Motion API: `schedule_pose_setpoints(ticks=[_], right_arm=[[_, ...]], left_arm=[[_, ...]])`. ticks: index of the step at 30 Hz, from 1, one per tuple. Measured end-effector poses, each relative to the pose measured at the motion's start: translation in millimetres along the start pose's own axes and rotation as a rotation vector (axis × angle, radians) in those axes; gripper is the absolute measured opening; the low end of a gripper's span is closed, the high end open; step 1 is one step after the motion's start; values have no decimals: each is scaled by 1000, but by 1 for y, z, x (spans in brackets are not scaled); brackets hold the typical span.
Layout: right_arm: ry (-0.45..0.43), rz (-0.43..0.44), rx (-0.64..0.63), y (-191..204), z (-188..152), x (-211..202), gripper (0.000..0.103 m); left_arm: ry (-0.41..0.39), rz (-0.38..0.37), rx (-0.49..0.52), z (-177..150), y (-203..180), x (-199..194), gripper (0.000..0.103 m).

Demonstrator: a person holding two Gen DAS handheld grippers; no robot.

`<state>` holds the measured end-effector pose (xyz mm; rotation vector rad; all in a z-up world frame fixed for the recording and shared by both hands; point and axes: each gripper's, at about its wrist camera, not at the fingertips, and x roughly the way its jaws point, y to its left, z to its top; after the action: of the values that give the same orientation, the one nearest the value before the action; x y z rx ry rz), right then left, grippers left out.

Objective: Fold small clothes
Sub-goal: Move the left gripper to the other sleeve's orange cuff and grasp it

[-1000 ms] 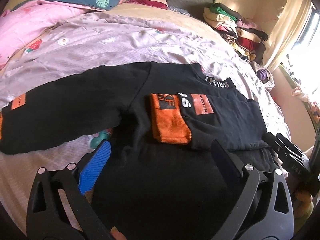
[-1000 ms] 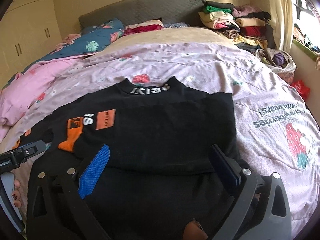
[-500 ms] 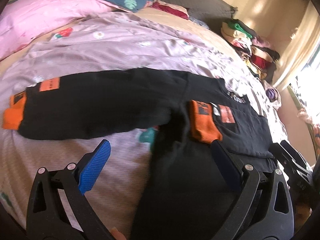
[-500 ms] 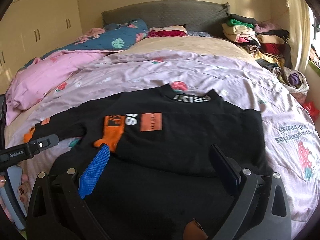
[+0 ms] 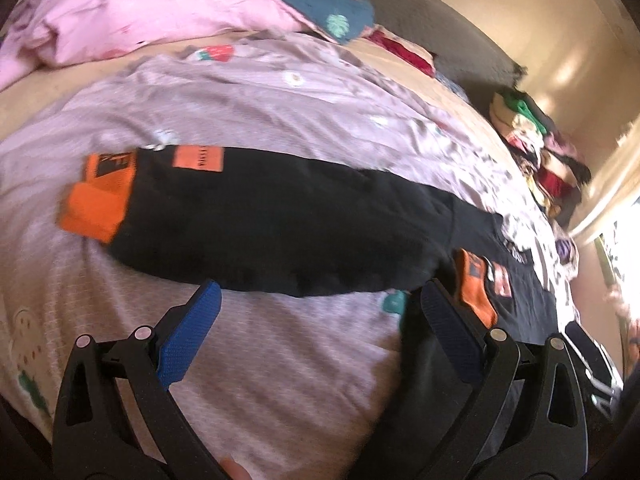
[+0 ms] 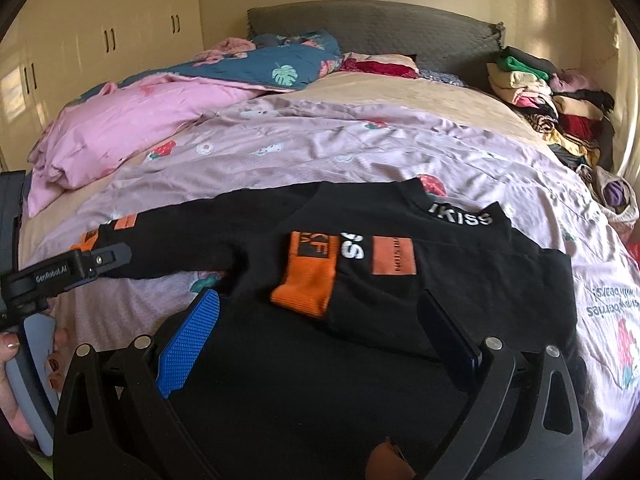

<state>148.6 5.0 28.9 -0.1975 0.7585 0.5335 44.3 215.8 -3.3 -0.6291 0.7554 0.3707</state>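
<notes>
A black sweatshirt [image 6: 320, 360] with orange cuffs lies flat on the lilac bedspread [image 6: 360, 148]. One sleeve is folded across the chest, its orange cuff [image 6: 306, 284] near the middle. The other sleeve [image 5: 272, 224] stretches out to the left, its orange cuff [image 5: 98, 204] at the end. My left gripper [image 5: 316, 304] is open and empty, hovering over the bedspread just below the outstretched sleeve; it also shows in the right wrist view [image 6: 100, 258]. My right gripper [image 6: 320, 308] is open and empty above the sweatshirt's body.
A pink duvet [image 6: 128, 128] and a blue patterned quilt [image 6: 280, 64] lie at the head of the bed. A stack of folded clothes [image 6: 548, 100] sits at the far right by the wall. Wardrobe doors [image 6: 80, 52] stand to the left.
My left gripper has swung left, from over the sweatshirt's body to the outstretched sleeve. My right gripper has turned slightly left. Both have stayed open.
</notes>
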Motion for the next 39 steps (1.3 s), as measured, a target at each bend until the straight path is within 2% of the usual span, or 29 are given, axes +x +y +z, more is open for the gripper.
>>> schedule_pose_setpoints(ticks=[14, 22, 29, 30, 31, 32, 34, 35, 36, 39], right_arm=[[19, 44, -53, 35, 12, 13, 99], [32, 75, -90, 58, 13, 23, 99], [59, 87, -103, 66, 9, 38, 99], [61, 87, -102, 65, 9, 39, 99], [63, 88, -99, 65, 8, 41, 99], [64, 88, -97, 64, 8, 42, 99], [69, 88, -88, 62, 6, 44, 99], [70, 88, -85, 60, 5, 45, 99], [71, 86, -82, 59, 4, 45, 99], [71, 85, -66, 53, 1, 45, 99]], left_arm=[[8, 70, -126, 9, 49, 5, 94], [10, 113, -157, 14, 68, 14, 94], [-20, 145, -157, 24, 82, 23, 92], [-25, 152, -160, 26, 83, 24, 85], [-33, 160, -165, 29, 85, 25, 72], [-47, 164, -177, 32, 88, 25, 64], [-63, 167, -199, 35, 94, 26, 36], [-78, 173, -209, 36, 98, 25, 28], [-88, 169, -217, 37, 101, 23, 12], [-126, 115, -224, 38, 102, 12, 10]])
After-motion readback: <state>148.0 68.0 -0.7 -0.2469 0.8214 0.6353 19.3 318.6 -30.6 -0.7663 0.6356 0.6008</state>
